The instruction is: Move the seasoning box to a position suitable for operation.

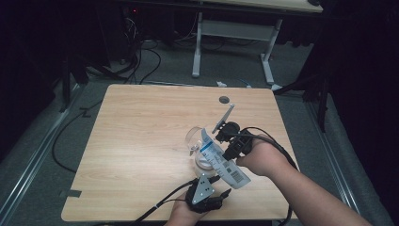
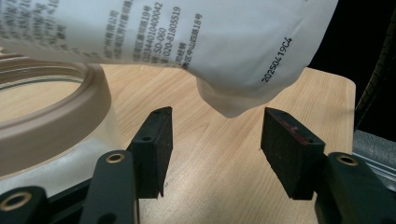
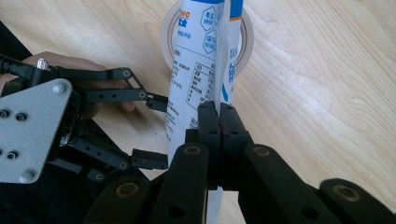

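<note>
White pouch [image 1: 221, 160] hangs lower centre of high view, tilted over a clear jar [image 1: 200, 148] on the wooden table [image 1: 141, 141]. Right gripper [image 3: 218, 122] is clamped on pouch edge. Left gripper [image 2: 215, 140], jaws apart w/ nothing between, sits just below pouch corner.

Dim workroom as I see it from the high view, with one lit tabletop.

My wooden table [image 1: 141, 141] fills the middle of the frame, pale grain, brightest near its centre, with a small dark round spot [image 1: 224, 99] near its far edge. Grey floor [image 1: 42, 155] surrounds it; black cables [image 1: 70, 136] trail at left. At the top stands a second desk on white legs [image 1: 233, 47]. The upper corners and right side fall into darkness.
</note>
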